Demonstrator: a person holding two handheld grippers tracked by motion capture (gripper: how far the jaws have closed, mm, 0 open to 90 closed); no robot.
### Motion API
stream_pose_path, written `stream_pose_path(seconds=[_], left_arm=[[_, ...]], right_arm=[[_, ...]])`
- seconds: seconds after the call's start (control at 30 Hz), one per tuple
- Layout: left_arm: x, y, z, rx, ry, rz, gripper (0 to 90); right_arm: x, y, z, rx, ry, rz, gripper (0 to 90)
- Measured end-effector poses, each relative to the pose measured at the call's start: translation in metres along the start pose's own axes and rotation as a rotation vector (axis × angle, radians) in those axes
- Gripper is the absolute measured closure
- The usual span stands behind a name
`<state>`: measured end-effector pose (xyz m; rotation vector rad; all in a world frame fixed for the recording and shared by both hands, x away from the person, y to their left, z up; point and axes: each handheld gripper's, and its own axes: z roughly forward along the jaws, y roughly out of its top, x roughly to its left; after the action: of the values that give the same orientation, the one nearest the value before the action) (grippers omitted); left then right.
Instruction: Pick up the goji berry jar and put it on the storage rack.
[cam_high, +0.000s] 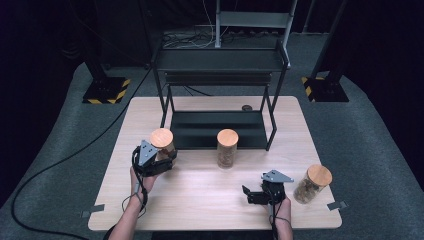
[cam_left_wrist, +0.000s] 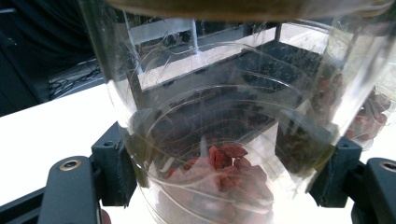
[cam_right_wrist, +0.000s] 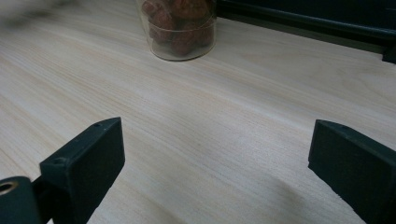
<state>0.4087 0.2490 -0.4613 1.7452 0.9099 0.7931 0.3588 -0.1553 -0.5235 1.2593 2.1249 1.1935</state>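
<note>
Just left of the black rack (cam_high: 218, 100), the left gripper (cam_high: 159, 161) pinches a clear jar (cam_high: 162, 144) with a wooden lid, red dried fruit in its bottom. The smooth wall could slip between the pads, or the jar could knock the rack's leg if swung wide. In front of the rack and to its right, the right gripper (cam_high: 252, 194) rests spread and empty on the tabletop (cam_high: 210, 200). No label or writing is readable.

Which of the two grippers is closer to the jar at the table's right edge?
Right. The right gripper sits open on the table just left of that jar, not touching it. The left gripper is far across the table, shut on another jar.
</note>
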Motion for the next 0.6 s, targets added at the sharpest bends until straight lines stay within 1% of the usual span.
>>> stream_pose_path(seconds=[0.6], left_arm=[[-0.0029,0.0040,0.0051,0.000,-0.013,0.008,24.8]], right_arm=[[0.0001,0.0001,0.0003,0.003,0.001,-0.002,3.0]])
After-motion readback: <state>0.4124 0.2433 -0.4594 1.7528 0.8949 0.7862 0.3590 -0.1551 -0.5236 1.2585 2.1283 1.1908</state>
